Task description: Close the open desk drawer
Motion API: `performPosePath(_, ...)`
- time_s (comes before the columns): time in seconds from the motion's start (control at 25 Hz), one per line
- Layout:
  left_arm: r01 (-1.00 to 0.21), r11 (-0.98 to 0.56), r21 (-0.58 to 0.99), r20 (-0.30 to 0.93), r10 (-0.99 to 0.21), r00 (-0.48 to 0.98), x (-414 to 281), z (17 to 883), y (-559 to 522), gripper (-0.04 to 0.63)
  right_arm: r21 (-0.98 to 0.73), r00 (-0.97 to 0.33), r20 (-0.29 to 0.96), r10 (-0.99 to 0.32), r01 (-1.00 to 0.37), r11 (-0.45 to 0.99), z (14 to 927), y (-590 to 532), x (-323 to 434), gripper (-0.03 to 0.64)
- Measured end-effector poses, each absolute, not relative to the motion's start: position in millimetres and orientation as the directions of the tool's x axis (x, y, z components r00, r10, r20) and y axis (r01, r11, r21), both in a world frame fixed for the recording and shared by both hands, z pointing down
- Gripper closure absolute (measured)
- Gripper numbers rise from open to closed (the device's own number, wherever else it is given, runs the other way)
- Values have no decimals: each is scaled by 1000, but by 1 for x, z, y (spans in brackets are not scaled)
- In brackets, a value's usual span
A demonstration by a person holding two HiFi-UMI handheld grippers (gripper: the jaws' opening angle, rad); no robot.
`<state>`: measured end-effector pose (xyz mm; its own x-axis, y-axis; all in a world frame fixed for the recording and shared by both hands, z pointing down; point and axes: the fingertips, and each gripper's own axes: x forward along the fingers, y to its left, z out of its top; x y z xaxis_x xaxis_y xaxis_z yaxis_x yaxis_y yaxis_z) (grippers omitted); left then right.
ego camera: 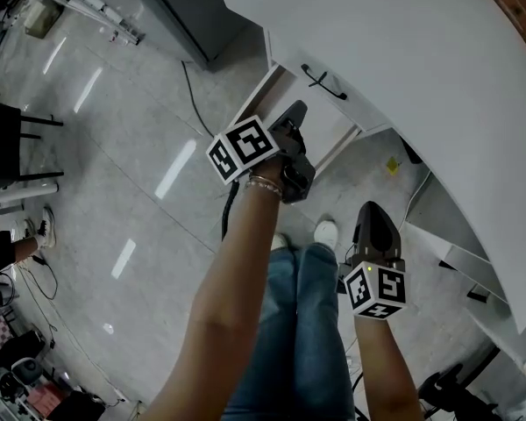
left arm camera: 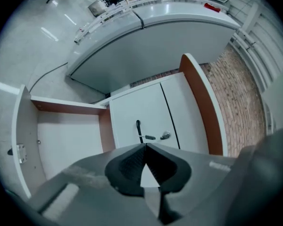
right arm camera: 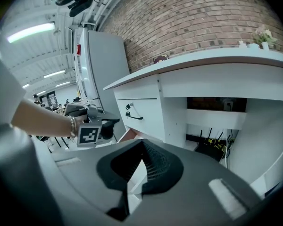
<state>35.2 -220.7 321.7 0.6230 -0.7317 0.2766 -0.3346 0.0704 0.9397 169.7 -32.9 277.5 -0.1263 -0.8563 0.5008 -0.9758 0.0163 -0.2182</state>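
White drawer point(ego camera: 329, 103) is sticking out under the desk point(ego camera: 403, 42), upper middle of the frame. Left gripper point(ego camera: 296, 110), jaws together and empty, is pointing at its front, probably for pushing it in; right gripper point(ego camera: 373, 209), also closed, is hanging lower right.

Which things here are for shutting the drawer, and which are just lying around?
For the job:
desk drawer
its black handle
left gripper

Just lying about:
black cable
yellow scrap
little plant
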Motion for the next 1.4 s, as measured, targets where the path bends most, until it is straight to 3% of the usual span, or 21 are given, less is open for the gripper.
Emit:
performPosePath(0.04, -340, 55, 939, 267, -739, 618, 30, 319, -215, 594, -221, -125, 500, -857, -975, 14, 278, -32, 170, 620)
performPosePath(0.6, -320, 66, 945, 222, -849, 479, -32, 310, -145, 594, -221, -206, 486, -850, -969, 108, 273, -33, 175, 620)
performPosePath(0.84, -402, 123, 907, 317, -829, 460, -46, 346, -110, 594, -207, -258, 519, -815, -963, 173, 292, -30, 170, 620)
performPosePath(1.4, -405, 315, 858, 472, -793, 384, -88, 446, -45, 594, -204, -343, 620, -706, -939, 277, 357, -18, 128, 618)
